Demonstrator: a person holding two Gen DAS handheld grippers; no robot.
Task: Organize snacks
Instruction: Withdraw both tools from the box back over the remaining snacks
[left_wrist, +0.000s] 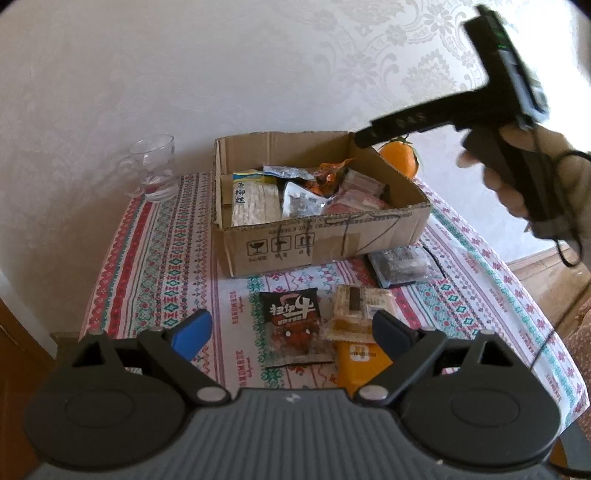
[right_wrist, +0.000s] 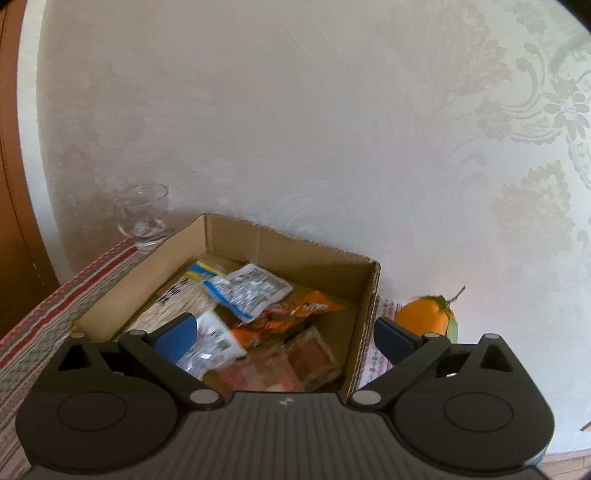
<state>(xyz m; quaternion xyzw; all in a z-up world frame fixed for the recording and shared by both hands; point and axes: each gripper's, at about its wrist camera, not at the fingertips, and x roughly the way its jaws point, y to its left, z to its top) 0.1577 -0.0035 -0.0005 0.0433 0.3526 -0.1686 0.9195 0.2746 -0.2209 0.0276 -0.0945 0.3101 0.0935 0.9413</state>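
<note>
We hold two grippers, both with jaws spread and gripping nothing: the left gripper (left_wrist: 291, 330) hangs over loose packets in front of the open brown cardboard box (left_wrist: 325, 236); the right gripper (right_wrist: 284, 339) hovers above the box. Outside it we count four: one black-and-red packet (left_wrist: 291, 325), one pale wrapped bar (left_wrist: 356, 304), one orange packet (left_wrist: 360, 360), one dark packet (left_wrist: 400, 264). Inside are several (overlapping; count unsure). Also one clear glass cup (left_wrist: 155, 166) left of the box, one orange fruit (right_wrist: 424, 317) behind-right. Risk, we judge: slick film slipping from the fingers, or a swing knocking the cup.
</note>
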